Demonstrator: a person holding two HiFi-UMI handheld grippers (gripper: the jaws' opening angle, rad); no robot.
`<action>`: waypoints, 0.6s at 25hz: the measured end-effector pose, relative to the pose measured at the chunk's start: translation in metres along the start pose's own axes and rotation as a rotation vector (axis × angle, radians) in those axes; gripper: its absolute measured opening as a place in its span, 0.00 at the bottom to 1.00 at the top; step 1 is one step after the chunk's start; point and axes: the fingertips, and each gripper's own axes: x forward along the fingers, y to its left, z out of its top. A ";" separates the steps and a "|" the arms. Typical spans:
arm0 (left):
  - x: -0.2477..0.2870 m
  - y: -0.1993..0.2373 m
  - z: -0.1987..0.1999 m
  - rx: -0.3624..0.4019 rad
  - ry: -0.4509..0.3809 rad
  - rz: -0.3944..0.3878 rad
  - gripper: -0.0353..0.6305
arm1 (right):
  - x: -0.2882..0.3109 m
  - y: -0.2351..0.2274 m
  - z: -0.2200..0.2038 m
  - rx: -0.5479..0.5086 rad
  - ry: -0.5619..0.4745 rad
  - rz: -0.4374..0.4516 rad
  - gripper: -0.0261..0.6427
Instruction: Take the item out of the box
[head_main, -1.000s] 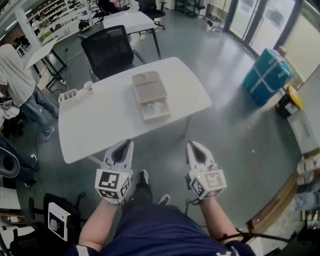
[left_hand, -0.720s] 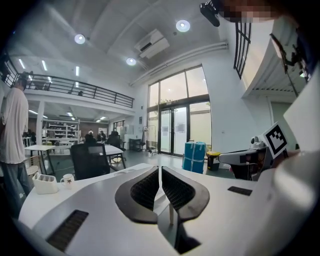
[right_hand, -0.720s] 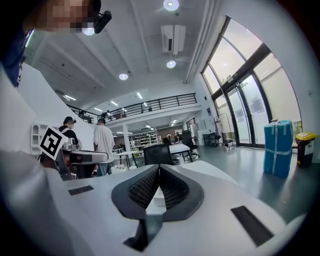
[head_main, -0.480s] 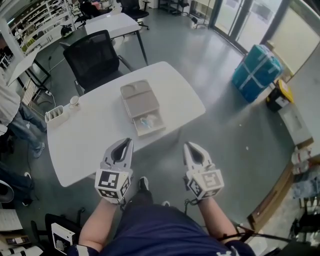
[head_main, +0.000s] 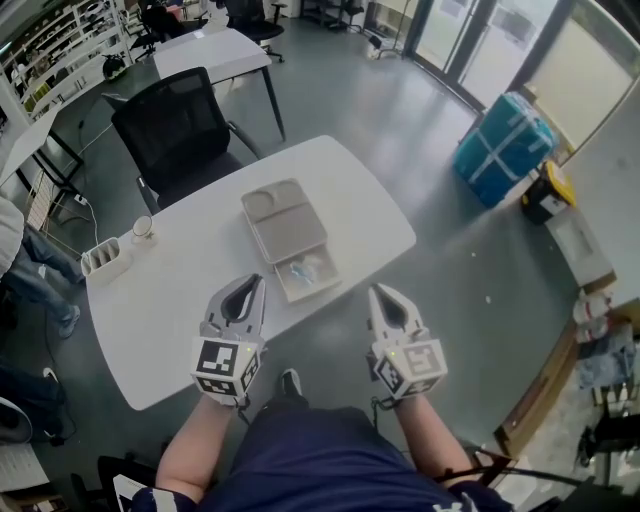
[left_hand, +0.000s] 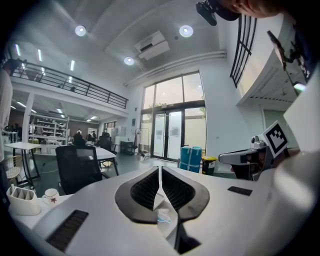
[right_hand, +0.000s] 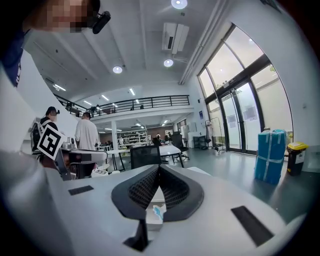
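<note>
Box (head_main: 288, 238) nearer, balcony (left_hand: 65, 82) only in gripper views

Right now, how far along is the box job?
Done: the box lies open on the table, item showing inside. In hand: nothing; left gripper and right gripper are shut, empty, short of the box. To do: reach in, grip the item, lift it out.

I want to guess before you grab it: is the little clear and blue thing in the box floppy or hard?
Probably floppy: the item looks like a crumpled clear wrapper with a bit of blue. It seems light, being small beside the box. Shiny wrap might slip between jaws.
</note>
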 end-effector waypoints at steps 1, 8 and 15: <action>0.002 0.006 0.000 0.000 -0.002 -0.003 0.12 | 0.005 0.002 0.001 -0.001 0.000 -0.004 0.06; 0.014 0.039 -0.006 -0.018 0.001 -0.011 0.12 | 0.034 0.015 0.001 -0.012 0.016 -0.013 0.06; 0.026 0.049 -0.013 -0.042 0.018 -0.012 0.12 | 0.054 0.012 -0.002 -0.016 0.050 -0.009 0.06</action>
